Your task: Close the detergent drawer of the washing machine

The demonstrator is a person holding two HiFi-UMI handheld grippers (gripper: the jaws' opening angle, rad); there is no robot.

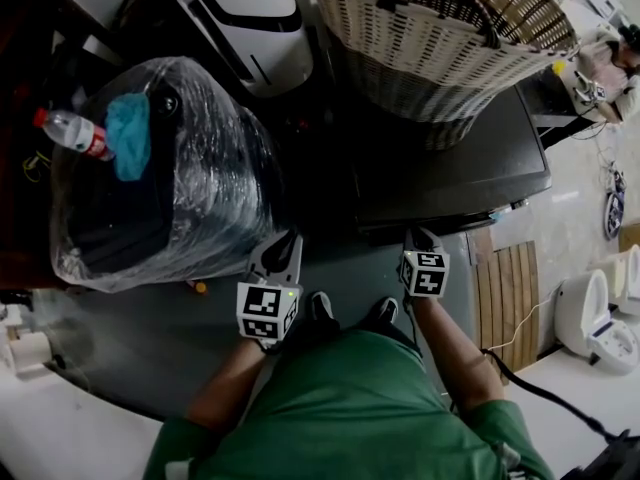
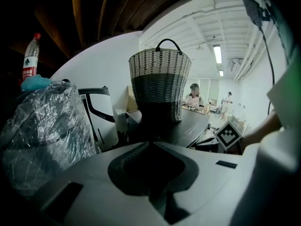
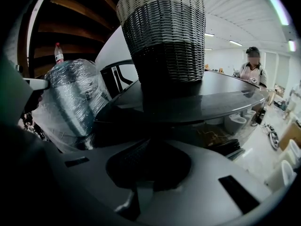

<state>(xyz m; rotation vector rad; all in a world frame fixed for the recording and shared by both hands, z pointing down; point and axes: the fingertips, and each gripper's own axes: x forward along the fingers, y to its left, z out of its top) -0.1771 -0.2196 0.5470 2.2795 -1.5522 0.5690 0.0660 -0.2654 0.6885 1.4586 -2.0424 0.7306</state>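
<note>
Grey floor [image 1: 150, 338] fronts the washing machine [image 1: 450, 168], its front edge lying left-right.

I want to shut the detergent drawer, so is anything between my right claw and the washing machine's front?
Nothing visible does. The right claw hangs shut and empty just before the washing machine; the basket stands on top, clear of the front. The drawer itself cannot be made out.
</note>
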